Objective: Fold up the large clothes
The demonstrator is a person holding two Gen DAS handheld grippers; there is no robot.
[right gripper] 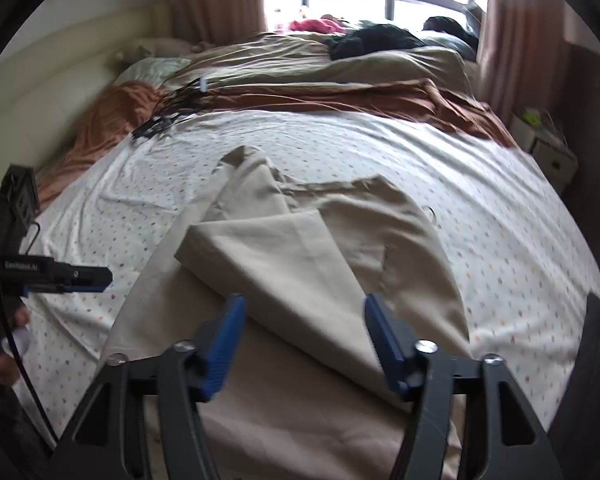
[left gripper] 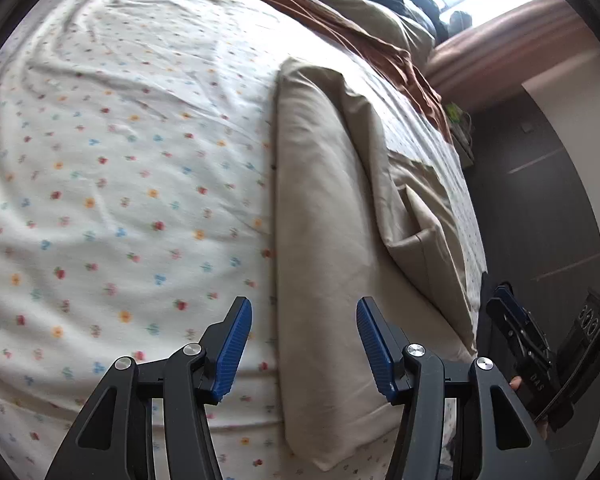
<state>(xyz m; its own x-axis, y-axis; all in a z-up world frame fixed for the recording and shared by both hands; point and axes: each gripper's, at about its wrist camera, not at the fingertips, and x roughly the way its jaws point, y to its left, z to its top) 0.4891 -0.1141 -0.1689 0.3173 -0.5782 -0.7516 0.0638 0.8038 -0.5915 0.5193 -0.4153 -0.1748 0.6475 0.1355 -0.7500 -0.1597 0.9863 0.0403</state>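
A large beige garment (right gripper: 300,256) lies on the flower-print bedsheet (right gripper: 480,216), with one flap folded over its middle in a triangle. In the left wrist view the beige garment (left gripper: 320,220) runs as a long folded strip toward the far side of the bedsheet (left gripper: 120,160). My left gripper (left gripper: 303,304) hovers open over the garment's left edge, with nothing between its pads. My right gripper (right gripper: 304,300) is open above the folded flap and does not pinch the cloth. Each gripper shows in the other's view: right gripper (left gripper: 504,300), left gripper (right gripper: 100,277).
A rust-brown blanket (right gripper: 340,96), a beige duvet (right gripper: 280,60) and dark clothes (right gripper: 380,40) lie at the far side by the window. Black hangers (right gripper: 160,120) rest on the sheet. A cardboard box (right gripper: 548,152) stands by the bed's right edge. The padded headboard (right gripper: 80,80) is at left.
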